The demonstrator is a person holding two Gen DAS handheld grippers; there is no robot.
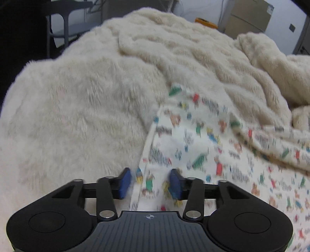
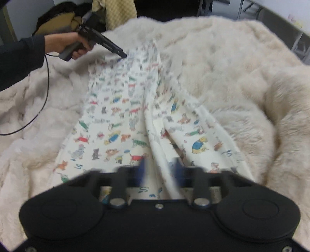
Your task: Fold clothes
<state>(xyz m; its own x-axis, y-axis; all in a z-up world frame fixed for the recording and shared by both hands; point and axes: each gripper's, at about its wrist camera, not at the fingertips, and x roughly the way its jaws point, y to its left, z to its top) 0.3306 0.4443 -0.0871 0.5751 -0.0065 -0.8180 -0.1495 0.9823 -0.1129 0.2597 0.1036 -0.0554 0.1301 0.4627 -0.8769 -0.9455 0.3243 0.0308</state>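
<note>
A white garment with a small colourful animal print lies on a cream fluffy blanket. My left gripper stands with its blue pads apart on either side of a garment edge, not clamped. In the right wrist view the garment stretches away from my right gripper, whose blurred blue pads are apart around a raised fold of the cloth. The left gripper also shows in the right wrist view, held by a hand at the garment's far end.
The fluffy blanket covers the whole surface and bunches into a thick roll at the right. A black cable hangs from the left hand. A grey chair and cardboard boxes stand beyond the blanket.
</note>
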